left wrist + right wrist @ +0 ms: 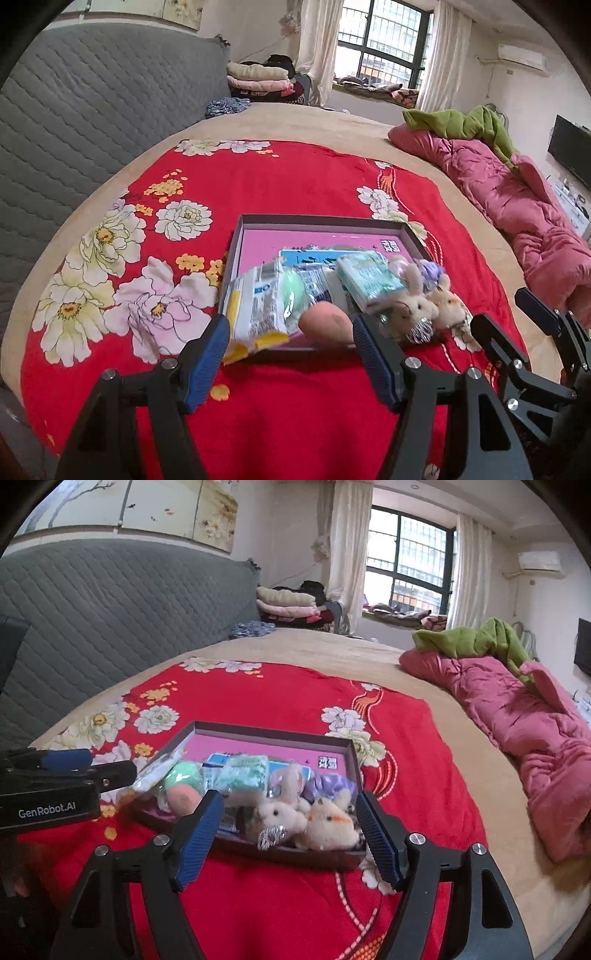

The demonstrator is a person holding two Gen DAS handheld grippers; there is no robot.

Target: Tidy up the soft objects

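Both grippers, left (290, 349) and right (286, 829), gape wide and empty just short of the filled tray (273, 731). Sorting looks finished; next, probably withdraw.

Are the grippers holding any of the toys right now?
No. The left gripper and the right gripper are both open and hold nothing. The plush bunnies lie in the box.

1 box (273, 853), 2 plush bunnies (280, 814), 1 purple scrunchie (332, 786), 2 sponges (183, 797).
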